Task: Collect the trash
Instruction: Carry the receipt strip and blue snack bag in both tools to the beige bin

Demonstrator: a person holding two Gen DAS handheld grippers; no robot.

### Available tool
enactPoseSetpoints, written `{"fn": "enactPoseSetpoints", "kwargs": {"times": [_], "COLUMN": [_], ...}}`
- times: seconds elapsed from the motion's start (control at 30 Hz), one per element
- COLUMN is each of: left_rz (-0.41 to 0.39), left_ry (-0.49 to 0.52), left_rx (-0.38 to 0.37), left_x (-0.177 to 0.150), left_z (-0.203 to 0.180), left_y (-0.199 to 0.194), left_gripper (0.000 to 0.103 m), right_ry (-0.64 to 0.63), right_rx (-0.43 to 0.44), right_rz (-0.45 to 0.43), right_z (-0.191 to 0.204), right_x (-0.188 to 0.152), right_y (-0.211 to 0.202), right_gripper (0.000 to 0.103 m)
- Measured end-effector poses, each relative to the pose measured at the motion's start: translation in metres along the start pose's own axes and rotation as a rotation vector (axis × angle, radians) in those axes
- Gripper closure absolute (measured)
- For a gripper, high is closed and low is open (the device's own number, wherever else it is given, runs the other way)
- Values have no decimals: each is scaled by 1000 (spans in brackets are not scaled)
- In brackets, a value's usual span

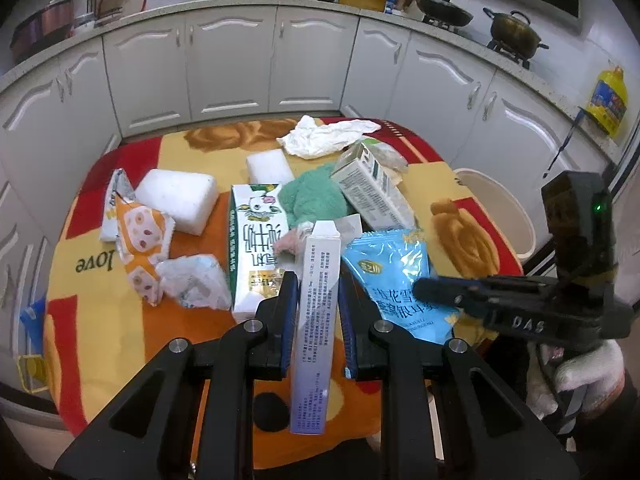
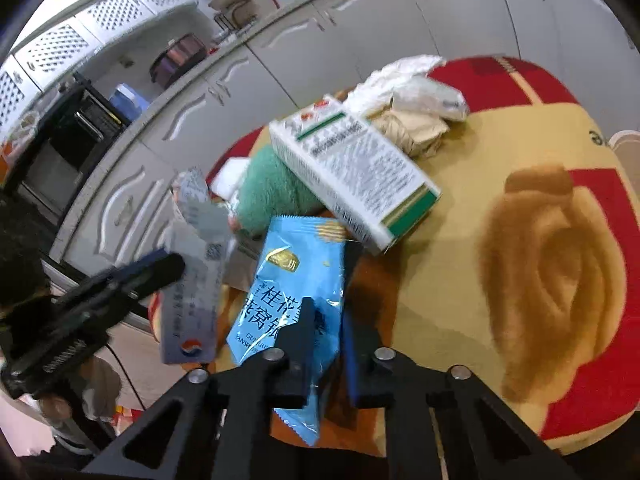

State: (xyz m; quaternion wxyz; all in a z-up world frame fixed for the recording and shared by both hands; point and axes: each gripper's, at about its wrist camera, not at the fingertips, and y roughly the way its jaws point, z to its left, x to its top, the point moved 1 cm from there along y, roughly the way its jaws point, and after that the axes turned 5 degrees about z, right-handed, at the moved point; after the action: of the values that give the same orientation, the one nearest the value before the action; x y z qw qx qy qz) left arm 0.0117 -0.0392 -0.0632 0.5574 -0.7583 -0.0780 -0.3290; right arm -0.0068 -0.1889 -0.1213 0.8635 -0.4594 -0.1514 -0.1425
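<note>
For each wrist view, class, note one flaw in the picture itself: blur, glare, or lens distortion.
Left wrist view: the fisheye lens bows the cabinet fronts into a curve, and the corners go black. Right wrist view: the left gripper and its slim box are smeared, and glare streaks the blue packet.

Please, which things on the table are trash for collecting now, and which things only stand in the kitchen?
Trash:
- slim box, held
- blue packet, held
- milk carton
- crumpled tissue

Kitchen things:
- oil bottle
- pot
- white bin
</note>
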Motion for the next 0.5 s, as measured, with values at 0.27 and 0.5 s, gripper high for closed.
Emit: {"fn": "enactPoseSetpoints", "kwargs": {"times": [0.27, 0.5], "left_rz": [-4, -47], "left_ry": [-1, 33], "left_rx": [-32, -86], "left_x": [6, 27], "left_z": [-7, -31], "left_y": [-8, -21], "left_gripper": [86, 86], "right_ry": [-97, -70], "right_rx": [-14, -42], "right_rz": [-69, -167], "right_z": [19, 4], "right_x": [1, 7], "right_y": [-33, -76], "right_gripper": [98, 98]}}
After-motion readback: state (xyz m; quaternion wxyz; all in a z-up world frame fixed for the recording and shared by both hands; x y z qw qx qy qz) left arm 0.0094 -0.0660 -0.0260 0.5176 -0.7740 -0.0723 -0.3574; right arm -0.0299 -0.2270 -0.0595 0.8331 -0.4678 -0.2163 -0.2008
